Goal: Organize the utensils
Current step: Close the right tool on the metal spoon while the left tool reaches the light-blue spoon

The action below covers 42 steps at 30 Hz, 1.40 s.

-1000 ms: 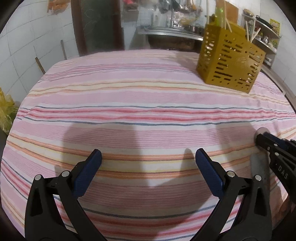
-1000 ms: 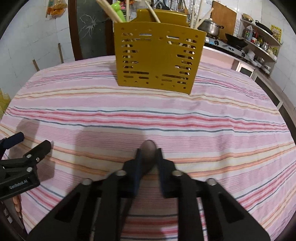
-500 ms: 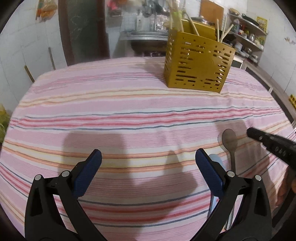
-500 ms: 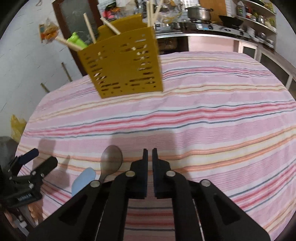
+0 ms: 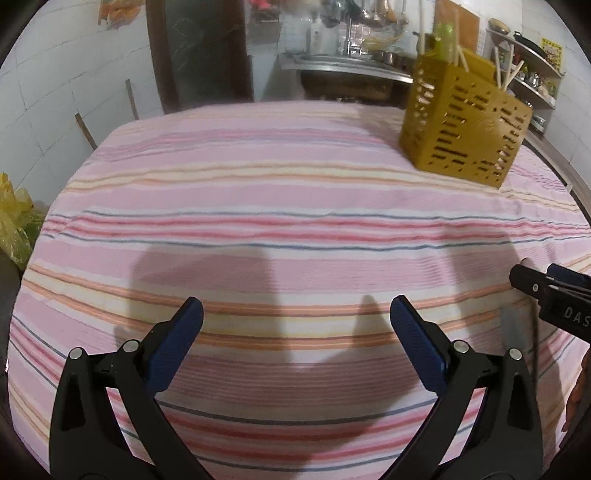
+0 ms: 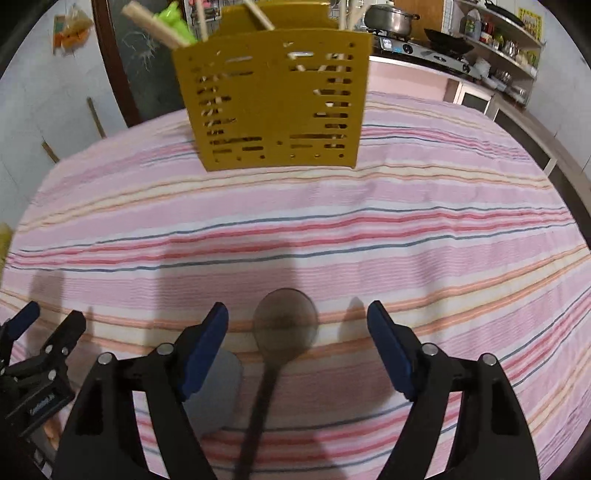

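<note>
**Utensils: most stood in the caddy, two lay on the cloth**

Utensils, among them pale sticks (image 6: 155, 20) and a green-handled piece (image 6: 173, 18), already stood upright in the slotted yellow caddy (image 6: 273, 99) at the far side of the striped tabletop (image 6: 369, 236), a sign that much of the sorting appeared done. Two pieces remained outside it: a dark wooden spoon (image 6: 284, 325), well short of the caddy on its near side, bowl toward the caddy and handle running back under the camera, and a pale blue flat piece (image 6: 218, 391), perhaps a spatula blade, just left of the spoon's handle. The right gripper (image 6: 297, 343) hovered over the spoon, its fingers (image 6: 205, 347) opening, one on either side of the bowl and touching neither it nor the handle. The left gripper (image 5: 295, 343) hung over bare cloth, well away from the caddy on its near left, with its fingers (image 5: 173, 343) spread wide and nothing between them. Judged from the layout, what was left was to take up the spoon and the blue piece and stand both in the caddy. Whether other pieces lay beyond the frame could not be told.
</note>
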Each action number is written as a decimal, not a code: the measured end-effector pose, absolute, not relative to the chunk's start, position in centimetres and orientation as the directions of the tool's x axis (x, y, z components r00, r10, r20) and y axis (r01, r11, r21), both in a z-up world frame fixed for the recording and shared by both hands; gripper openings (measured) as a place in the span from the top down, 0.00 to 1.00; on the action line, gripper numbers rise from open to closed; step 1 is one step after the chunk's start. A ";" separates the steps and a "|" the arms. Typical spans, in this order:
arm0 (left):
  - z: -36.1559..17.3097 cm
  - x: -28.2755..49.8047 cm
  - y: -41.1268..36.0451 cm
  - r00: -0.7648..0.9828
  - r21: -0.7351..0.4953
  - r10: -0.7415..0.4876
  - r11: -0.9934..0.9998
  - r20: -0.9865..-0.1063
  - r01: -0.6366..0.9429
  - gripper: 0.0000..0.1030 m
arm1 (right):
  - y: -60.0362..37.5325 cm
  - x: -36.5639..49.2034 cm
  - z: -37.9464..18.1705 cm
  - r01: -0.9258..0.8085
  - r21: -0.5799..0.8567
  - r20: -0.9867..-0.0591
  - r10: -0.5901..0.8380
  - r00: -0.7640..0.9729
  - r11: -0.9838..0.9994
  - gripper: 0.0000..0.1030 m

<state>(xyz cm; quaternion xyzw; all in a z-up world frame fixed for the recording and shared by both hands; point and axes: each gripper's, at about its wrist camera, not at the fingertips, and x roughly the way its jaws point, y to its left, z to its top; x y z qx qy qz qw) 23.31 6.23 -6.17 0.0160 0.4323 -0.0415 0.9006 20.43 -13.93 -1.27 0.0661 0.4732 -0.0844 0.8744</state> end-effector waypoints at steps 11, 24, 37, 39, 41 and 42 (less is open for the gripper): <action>-5.4 22.7 4.5 0.626 -0.041 -0.121 0.989 -0.771 0.141 0.05 | -15.1 19.5 -1.1 0.188 0.085 -0.822 -0.038 0.569 0.978 0.66; -5.0 19.9 -4.2 0.540 -0.102 -0.265 0.944 -0.799 0.313 0.05 | -23.4 16.6 -0.2 0.145 0.098 -0.801 -0.008 0.598 0.985 0.66; -5.9 19.8 -8.5 0.483 -0.013 -0.204 0.929 -0.852 0.370 0.68 | -24.4 16.4 -1.5 0.114 0.130 -0.792 0.034 0.609 0.985 0.66; -5.8 19.9 -8.7 0.474 -0.010 -0.199 0.928 -0.858 0.372 0.69 | -24.2 16.4 -1.4 0.108 0.130 -0.788 0.037 0.614 0.986 0.66; -5.6 20.0 -8.5 0.478 -0.019 -0.200 0.934 -0.855 0.357 0.69 | -24.1 16.3 -1.1 0.101 0.131 -0.782 0.040 0.622 0.986 0.66; -5.5 20.1 -8.3 0.487 -0.017 -0.195 0.939 -0.851 0.344 0.69 | -24.1 16.2 -0.9 0.101 0.129 -0.777 0.037 0.628 0.987 0.66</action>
